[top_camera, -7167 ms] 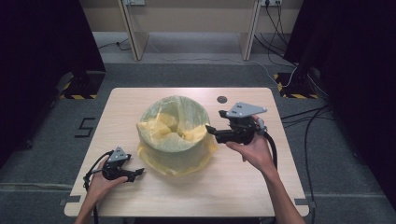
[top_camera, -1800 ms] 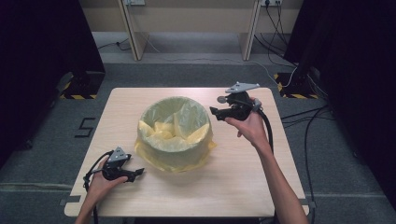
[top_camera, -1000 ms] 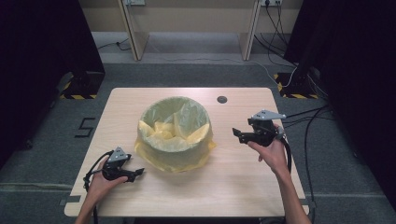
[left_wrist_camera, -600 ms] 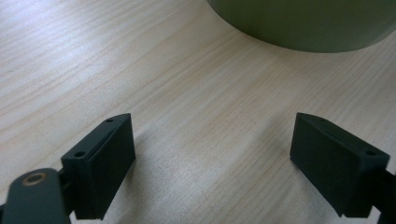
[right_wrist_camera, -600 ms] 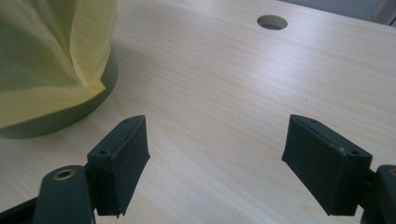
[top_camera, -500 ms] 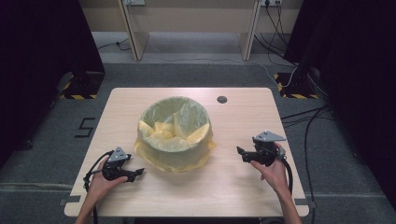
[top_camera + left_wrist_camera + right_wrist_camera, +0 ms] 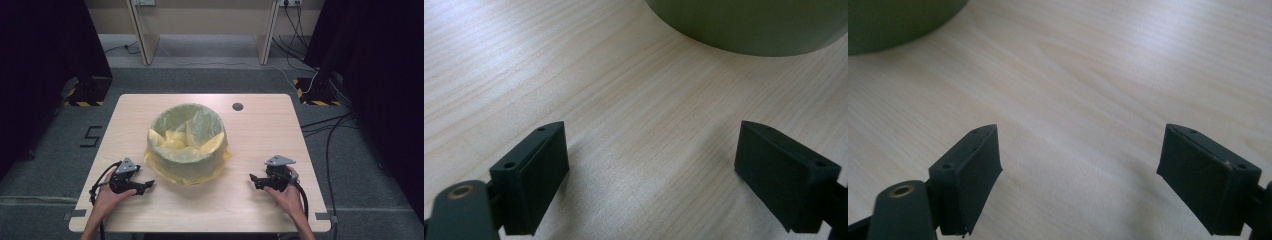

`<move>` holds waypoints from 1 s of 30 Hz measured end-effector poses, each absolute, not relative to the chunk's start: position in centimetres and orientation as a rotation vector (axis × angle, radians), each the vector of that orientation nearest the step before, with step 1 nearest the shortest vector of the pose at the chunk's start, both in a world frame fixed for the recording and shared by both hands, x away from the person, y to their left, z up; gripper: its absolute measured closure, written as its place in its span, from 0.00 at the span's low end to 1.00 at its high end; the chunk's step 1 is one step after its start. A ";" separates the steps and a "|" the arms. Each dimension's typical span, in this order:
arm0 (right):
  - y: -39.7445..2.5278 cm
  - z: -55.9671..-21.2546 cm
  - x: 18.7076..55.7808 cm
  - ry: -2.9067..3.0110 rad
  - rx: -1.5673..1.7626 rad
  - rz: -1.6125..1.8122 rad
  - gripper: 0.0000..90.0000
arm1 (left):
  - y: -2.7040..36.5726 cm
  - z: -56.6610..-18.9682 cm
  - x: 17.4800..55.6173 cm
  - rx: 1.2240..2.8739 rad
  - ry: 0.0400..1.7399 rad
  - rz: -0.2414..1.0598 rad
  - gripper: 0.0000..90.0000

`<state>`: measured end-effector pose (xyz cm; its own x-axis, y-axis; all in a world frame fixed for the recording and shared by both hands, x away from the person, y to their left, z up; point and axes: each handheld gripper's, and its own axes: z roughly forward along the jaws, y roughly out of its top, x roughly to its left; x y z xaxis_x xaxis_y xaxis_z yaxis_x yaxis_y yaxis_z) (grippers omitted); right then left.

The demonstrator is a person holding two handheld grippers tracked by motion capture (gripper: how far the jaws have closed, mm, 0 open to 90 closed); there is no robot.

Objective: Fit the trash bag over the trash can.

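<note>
Both claws rest wide open, gripping nothing: left gripper (image 7: pixel 148 186) and right gripper (image 7: pixel 253 179) flank the round green bin with yellow plastic liner (image 7: pixel 186 142).

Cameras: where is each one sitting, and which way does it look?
High view: above the person's side, looking forward and down at the table, bin, both hands, left gripper and right gripper.
Left gripper view: rides that gripper, jaws apart, facing the bin.
Right gripper view: rides that gripper, jaws apart, bin at top left.
Shared: bin and table.
</note>
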<state>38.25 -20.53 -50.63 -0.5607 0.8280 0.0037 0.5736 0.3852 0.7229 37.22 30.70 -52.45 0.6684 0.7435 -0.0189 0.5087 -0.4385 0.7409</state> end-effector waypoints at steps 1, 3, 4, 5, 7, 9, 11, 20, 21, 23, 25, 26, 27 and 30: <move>-20.6 -50.8 38.2 2.297 1.221 0.970 0.19 | 30.7 -52.4 37.2 2.135 0.962 0.403 0.15; -20.8 -51.3 38.0 2.305 1.246 0.953 0.18 | 30.7 -52.5 37.2 2.132 0.963 0.403 0.15; -20.9 -51.5 37.8 2.289 1.231 0.957 0.18 | 30.7 -52.5 37.2 2.132 0.963 0.403 0.15; -20.9 -51.6 37.6 2.272 1.239 0.968 0.18 | 30.7 -52.5 37.2 2.134 0.962 0.402 0.15; -21.0 -51.7 37.3 2.254 1.253 0.960 0.17 | 30.7 -52.5 37.2 2.135 0.962 0.402 0.15; -20.9 -51.6 37.1 2.245 1.275 0.953 0.17 | 30.7 -52.5 37.2 2.135 0.962 0.403 0.15; -20.9 -51.7 37.1 2.238 1.277 0.941 0.14 | 30.7 -52.5 37.2 2.135 0.961 0.403 0.15; -20.9 -51.7 37.2 2.236 1.287 0.939 0.13 | 30.7 -52.5 37.2 2.135 0.962 0.402 0.15; -20.9 -51.7 37.2 2.236 1.287 0.939 0.13 | 30.7 -52.5 37.2 2.134 0.962 0.403 0.15; -20.8 -51.7 37.2 2.235 1.288 0.940 0.13 | 30.7 -52.5 37.2 2.134 0.962 0.403 0.15; -20.9 -51.7 37.2 2.236 1.287 0.939 0.13 | 30.7 -52.5 37.2 2.134 0.962 0.402 0.15; -20.9 -51.7 37.2 2.236 1.286 0.939 0.13 | 30.7 -52.5 37.2 2.134 0.962 0.403 0.15; -20.8 -51.7 37.2 2.236 1.287 0.939 0.13 | 30.7 -52.5 37.2 2.134 0.962 0.402 0.15; -20.8 -51.7 37.2 2.236 1.287 0.939 0.13 | 30.7 -52.5 37.2 2.134 0.962 0.403 0.15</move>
<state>37.19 -20.85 -51.69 -0.5000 0.8660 -0.0060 0.6019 0.3525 0.7166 37.22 30.70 -52.45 0.6685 0.7435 -0.0188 0.5084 -0.4384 0.7411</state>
